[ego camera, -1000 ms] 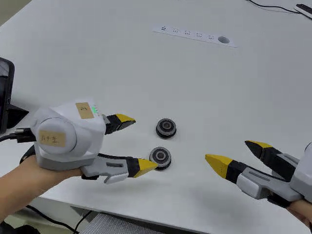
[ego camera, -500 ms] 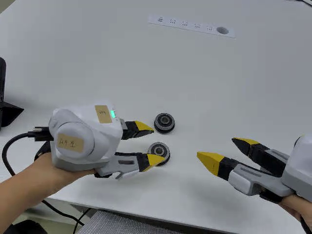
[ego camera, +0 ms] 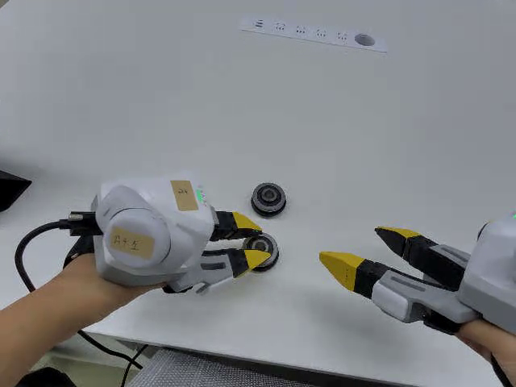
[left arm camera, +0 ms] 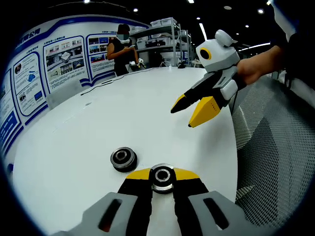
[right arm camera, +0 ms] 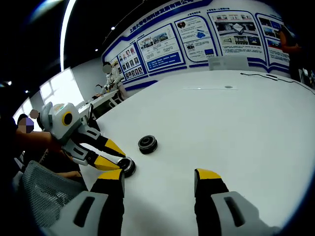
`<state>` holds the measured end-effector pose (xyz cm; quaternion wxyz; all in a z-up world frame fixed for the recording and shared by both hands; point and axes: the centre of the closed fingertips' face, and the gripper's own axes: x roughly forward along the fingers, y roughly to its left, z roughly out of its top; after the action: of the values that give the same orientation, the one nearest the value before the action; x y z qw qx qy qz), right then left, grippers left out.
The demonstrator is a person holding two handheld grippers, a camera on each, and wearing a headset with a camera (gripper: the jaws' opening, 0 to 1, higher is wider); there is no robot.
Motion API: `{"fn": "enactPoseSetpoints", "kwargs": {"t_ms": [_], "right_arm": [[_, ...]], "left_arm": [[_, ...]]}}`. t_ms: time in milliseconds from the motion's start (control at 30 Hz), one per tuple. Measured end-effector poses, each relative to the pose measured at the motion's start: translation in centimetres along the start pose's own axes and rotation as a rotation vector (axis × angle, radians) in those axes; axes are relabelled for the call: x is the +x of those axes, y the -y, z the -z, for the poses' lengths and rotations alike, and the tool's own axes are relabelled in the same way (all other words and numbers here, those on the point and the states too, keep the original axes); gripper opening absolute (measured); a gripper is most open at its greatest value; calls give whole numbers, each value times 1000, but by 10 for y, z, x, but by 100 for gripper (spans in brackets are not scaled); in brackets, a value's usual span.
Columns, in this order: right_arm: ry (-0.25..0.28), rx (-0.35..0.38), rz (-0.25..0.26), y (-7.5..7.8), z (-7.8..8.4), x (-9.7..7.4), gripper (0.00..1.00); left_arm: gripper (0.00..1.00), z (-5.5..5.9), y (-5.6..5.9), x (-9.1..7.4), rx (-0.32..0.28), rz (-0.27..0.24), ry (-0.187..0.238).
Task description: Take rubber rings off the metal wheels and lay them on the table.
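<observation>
Two metal wheels with black rubber rings lie on the white table (ego camera: 161, 105). The near wheel (ego camera: 265, 247) (left arm camera: 163, 177) sits between the yellow fingertips of my left gripper (ego camera: 251, 240) (left arm camera: 163, 174), whose jaws touch it on both sides. The far wheel (ego camera: 268, 198) (left arm camera: 123, 158) (right arm camera: 147, 144) lies free just beyond it. My right gripper (ego camera: 364, 248) (right arm camera: 158, 176) hovers open to the right of the wheels, nothing between its jaws. In the right gripper view the near wheel (right arm camera: 128, 165) shows in front of the left gripper (right arm camera: 109, 156).
A white power strip (ego camera: 314, 34) lies at the far side of the table. A black cable (ego camera: 28, 246) runs off the left gripper, past the table's front edge. A mesh chair (left arm camera: 268, 147) stands beside the table. People stand in the background.
My left gripper moved right to the near wheel and narrowed its jaws onto it. The right gripper drifted slightly left, still open. The head camera shifted too.
</observation>
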<state>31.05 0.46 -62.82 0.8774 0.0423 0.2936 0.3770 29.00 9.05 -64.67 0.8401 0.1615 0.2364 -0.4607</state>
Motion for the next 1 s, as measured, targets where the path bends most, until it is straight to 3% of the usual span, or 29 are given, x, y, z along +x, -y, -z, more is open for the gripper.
{"fn": "enactPoseSetpoints", "kwargs": {"t_ms": [700, 900, 1000], "right_arm": [[0, 29, -14, -2, 0, 2, 57], [19, 81, -55, -7, -5, 5, 54], [12, 71, -102, -15, -7, 8, 54]], "left_arm": [[14, 6, -1, 2, -8, 19, -42], [13, 6, 0, 2, 20, 29, -51], [13, 6, 0, 2, 37, 31, -49]]}}
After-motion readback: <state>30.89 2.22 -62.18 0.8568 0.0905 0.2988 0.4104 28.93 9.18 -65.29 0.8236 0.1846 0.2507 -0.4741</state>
